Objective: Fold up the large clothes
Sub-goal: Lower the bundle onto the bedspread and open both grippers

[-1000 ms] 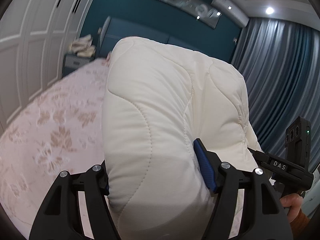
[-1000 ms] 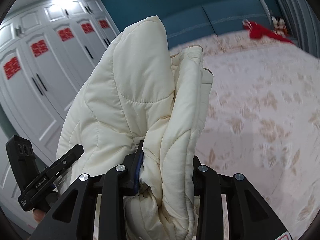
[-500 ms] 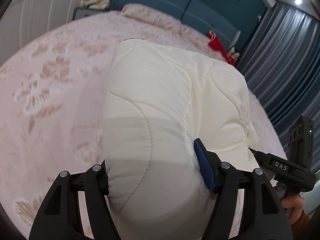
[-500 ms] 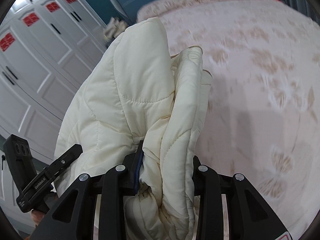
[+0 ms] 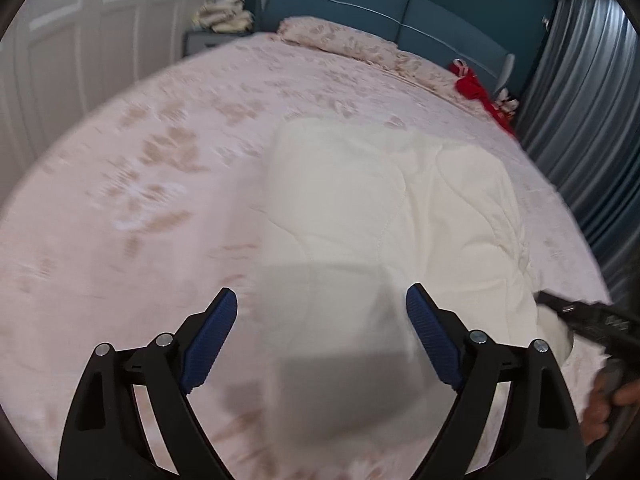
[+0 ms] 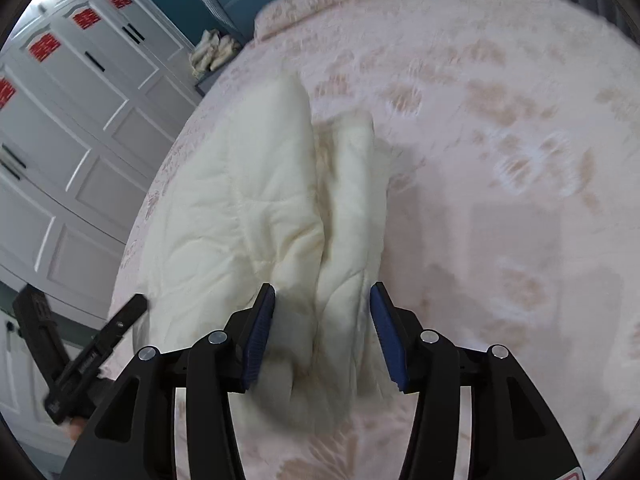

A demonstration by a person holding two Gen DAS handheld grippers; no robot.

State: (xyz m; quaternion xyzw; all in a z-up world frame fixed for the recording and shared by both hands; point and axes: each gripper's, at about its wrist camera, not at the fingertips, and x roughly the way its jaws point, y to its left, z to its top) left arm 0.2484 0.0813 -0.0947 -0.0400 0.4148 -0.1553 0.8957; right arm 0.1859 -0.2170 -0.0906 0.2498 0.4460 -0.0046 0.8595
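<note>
Dropped from both grips, the folded cream quilted coat (image 5: 384, 216) is now lying on the floral bed (image 5: 132, 200). Both the left gripper (image 5: 322, 320) and right gripper (image 6: 322, 316) are spreading apart, pads clear of fabric.

No legible text, brand or number anywhere in either view. Red paper signs (image 6: 45, 45) stuck on the white wardrobe doors (image 6: 80, 128), too small and blurred to make out any characters. Faint pale lettering on the black bar of the left gripper (image 6: 90, 360) as seen from the right wrist view, smeared past reading.
</note>
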